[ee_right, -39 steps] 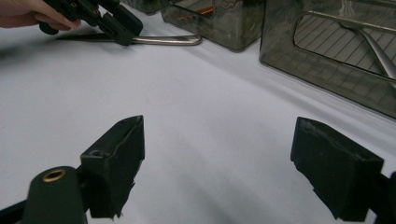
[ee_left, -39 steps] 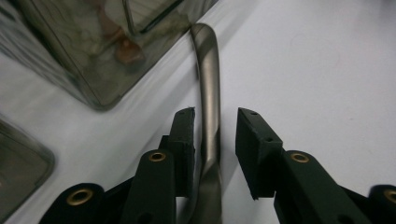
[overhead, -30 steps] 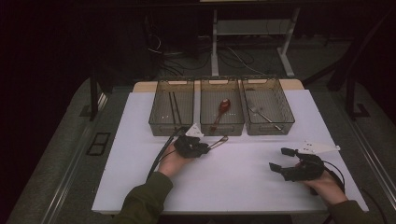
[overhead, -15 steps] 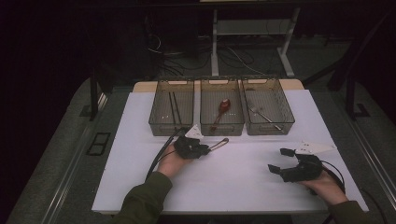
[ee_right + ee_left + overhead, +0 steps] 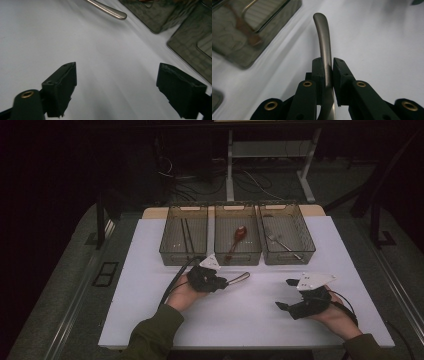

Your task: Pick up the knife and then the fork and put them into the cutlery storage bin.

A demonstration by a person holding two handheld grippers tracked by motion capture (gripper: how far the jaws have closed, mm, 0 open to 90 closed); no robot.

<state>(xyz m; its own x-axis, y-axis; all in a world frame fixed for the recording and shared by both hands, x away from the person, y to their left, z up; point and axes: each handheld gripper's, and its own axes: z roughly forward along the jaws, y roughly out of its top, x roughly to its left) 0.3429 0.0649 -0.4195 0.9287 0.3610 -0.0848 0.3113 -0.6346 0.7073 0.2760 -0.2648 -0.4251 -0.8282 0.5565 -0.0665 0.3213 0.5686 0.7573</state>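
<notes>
metal utensil handle (image 5: 325,45) was what you had pinched in your left claw (image 5: 220,282), the two pads closed tight on its flat sides with the rounded end sticking out ahead. in the high view it sat just below the middle bin (image 5: 238,235), near the centre of the frame, pointing right over the white table (image 5: 150,310). holding it by the handle most likely kept the working end free, and being so close to the row of bins suited sorting it into one of them. your right claw (image 5: 290,306) rested in the lower right of the frame, well apart from the utensil, its jaws spread wide with nothing between them; it looked to be simply waiting.

the utensil's working end was hidden behind the left claw and your hand, so you could not tell whether it was a fork, spoon or knife. the left bin (image 5: 184,235) held thin dark sticks, the middle one a reddish spoon (image 5: 237,239), the right bin (image 5: 286,234) a metal piece too small to name. the scene was dim, and the right gripper view cut off the utensil's handle at its top edge.
</notes>
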